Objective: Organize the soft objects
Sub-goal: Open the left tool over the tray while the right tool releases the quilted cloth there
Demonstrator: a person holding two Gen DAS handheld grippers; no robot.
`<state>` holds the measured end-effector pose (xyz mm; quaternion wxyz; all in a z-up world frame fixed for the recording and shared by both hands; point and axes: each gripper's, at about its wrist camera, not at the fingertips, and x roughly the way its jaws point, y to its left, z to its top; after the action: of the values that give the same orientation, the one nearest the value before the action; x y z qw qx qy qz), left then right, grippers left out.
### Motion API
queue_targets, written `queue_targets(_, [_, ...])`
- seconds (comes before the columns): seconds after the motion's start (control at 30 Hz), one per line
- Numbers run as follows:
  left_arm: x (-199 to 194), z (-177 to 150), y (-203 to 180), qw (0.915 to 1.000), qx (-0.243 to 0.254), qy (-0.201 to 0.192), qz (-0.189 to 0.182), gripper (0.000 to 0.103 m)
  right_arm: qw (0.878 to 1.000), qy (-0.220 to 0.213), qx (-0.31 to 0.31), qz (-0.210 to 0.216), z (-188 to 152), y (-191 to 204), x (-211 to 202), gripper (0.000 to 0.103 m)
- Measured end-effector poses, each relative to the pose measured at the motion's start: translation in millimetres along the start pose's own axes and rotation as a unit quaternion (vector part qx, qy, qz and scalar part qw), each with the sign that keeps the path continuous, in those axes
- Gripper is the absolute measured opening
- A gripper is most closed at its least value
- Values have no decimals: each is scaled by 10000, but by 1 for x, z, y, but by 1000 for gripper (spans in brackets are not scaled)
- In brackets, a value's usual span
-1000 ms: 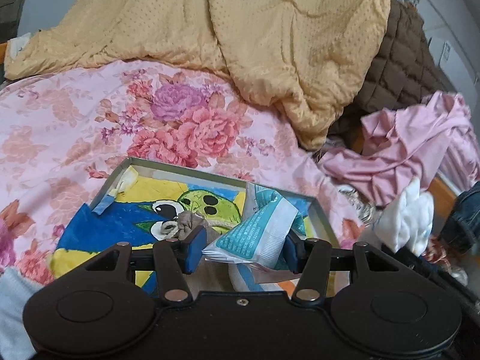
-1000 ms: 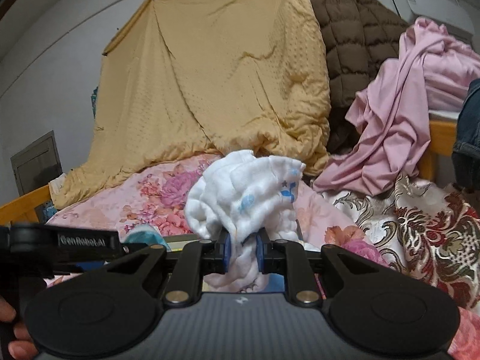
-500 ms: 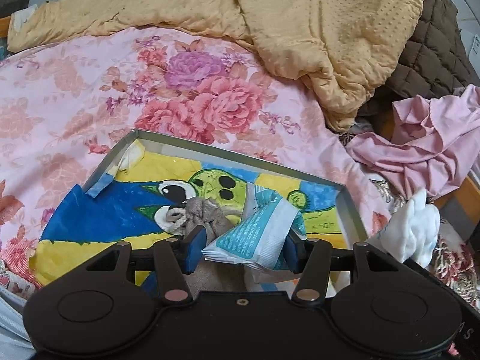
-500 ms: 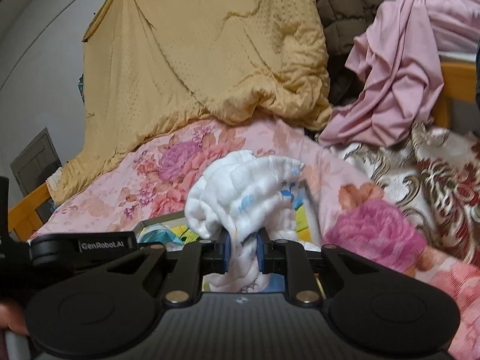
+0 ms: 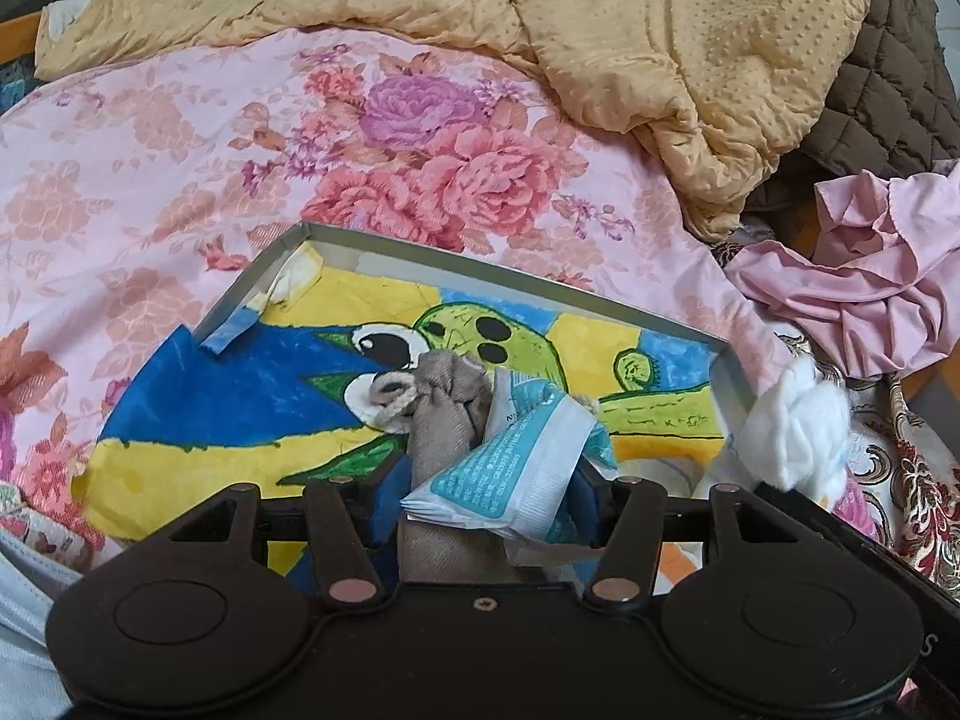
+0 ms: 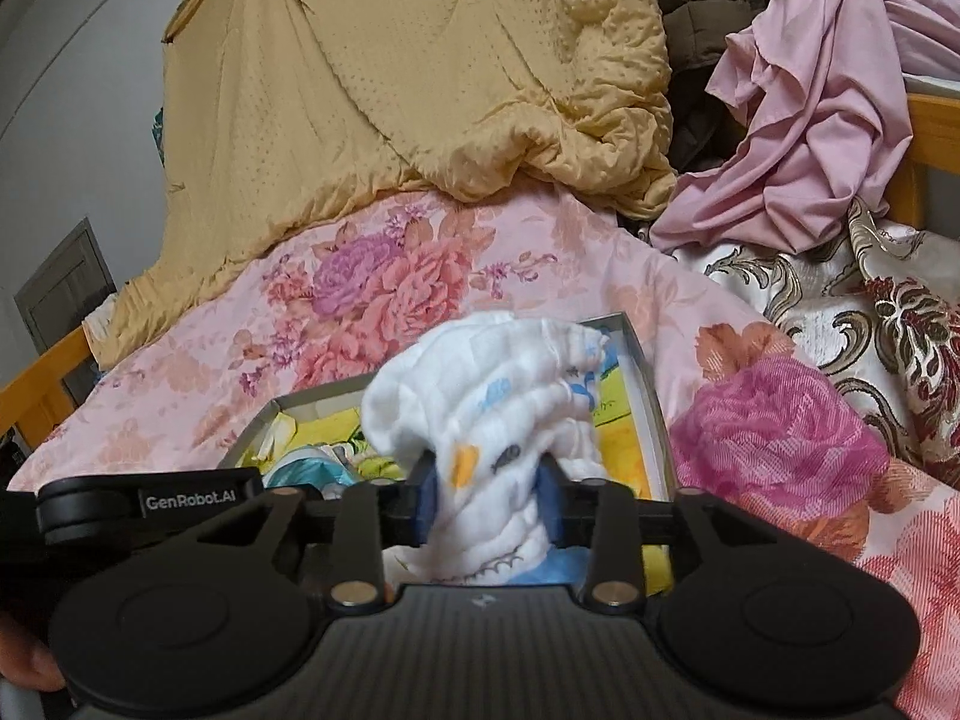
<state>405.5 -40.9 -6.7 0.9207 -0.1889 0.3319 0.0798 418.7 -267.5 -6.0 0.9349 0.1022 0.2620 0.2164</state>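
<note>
The teal-and-white wipes packet (image 5: 516, 468) sits between the blue pads of the left gripper (image 5: 480, 498), clamped together with a grey-brown sock (image 5: 447, 414); the jaws are closed on both items at once. The sock's rolled cuff points toward 11 o'clock in the left wrist view. Both items hang over the shallow grey box (image 5: 516, 267), whose floor carries a crayon drawing in blue, yellow and green (a cartoon face with large eyes).

The white muslin cloth (image 6: 498, 408), printed with small blue and orange figures, is pinched in a twisted bunch by the right gripper (image 6: 489, 498); the jaws are closed on it. The cloth is held over the box's right-hand end (image 6: 645, 384). In the left wrist view the same cloth (image 5: 792, 426) appears at 3 o'clock, just beyond the box's right wall.

The box rests on a pink floral quilt (image 5: 180, 150). At 12 o'clock lies a yellow dotted blanket (image 6: 420, 90); at 2 o'clock, a crumpled pink garment (image 6: 810, 120) and a brown quilted jacket (image 5: 888, 78).
</note>
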Motion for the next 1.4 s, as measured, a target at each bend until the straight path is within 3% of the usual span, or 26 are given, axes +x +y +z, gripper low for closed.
queue_targets(0.33, [-3, -3, 2, 10000, 19, -21, 10, 65, 10000, -47, -6, -21, 1, -1, -1, 46])
queue_targets(0.47, [-5, -3, 6, 9999, -89, 0, 77, 77, 10000, -39, 27, -20, -2, -2, 0, 50])
queue_targets(0.73, [-26, 2, 10, 9997, -65, -145, 169, 86, 9998, -163, -131, -55, 1, 7, -13, 59])
queue_targets(0.97, [-56, -1, 17, 9991, 0, -347, 233, 93, 9981, -483, -368, -80, 7, 19, -49, 77])
queue_targets(1.03, [-69, -3, 19, 9987, 51, -447, 219, 95, 9969, -621, -474, -87, 8, 24, -64, 88])
queue_targets(1.17, [-101, -5, 21, 9970, 297, -703, 163, 97, 9946, -795, -656, -77, 11, 34, -93, 94])
queue_targets(1.4, [-158, -14, 32, 9932, 303, -1120, 87, 102, 9921, -1027, -690, -228, 0, 48, -144, 103])
